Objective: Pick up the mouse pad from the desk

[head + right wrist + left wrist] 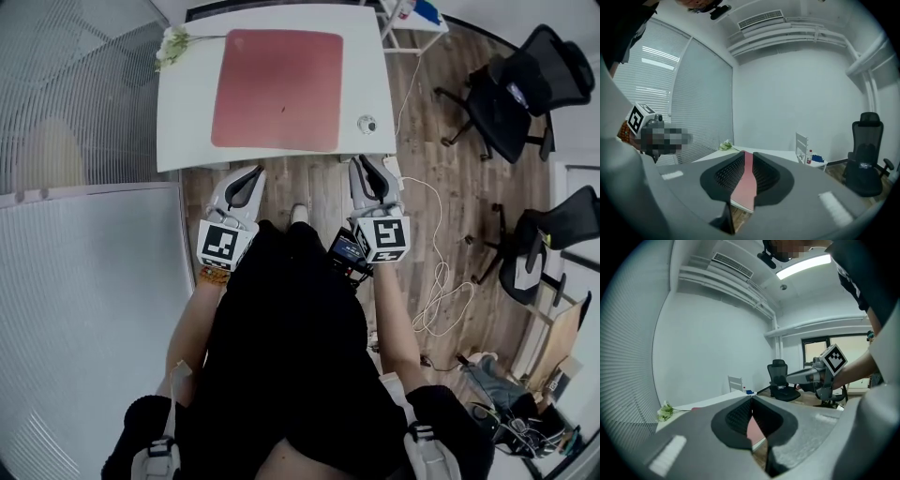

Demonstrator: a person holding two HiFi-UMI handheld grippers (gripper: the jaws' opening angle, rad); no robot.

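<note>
Two grippers hang just short of the white bench (370, 75) and touch nothing. The left gripper (249, 174) has its fingers (736, 418) pressed together at the tips. The right gripper (364, 165) has its fingers (725, 176) a tiny bit apart, with nothing between them. The red mouse pad (277, 89) lies flat on the bench, ahead of both pairs of fingers.

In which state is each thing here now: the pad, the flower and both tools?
mouse pad: flat on the desk, untouched.
flower: lying at the desk's far left corner.
left tool: jaws together, empty, short of the desk.
right tool: jaws slightly apart, empty, short of the desk.
</note>
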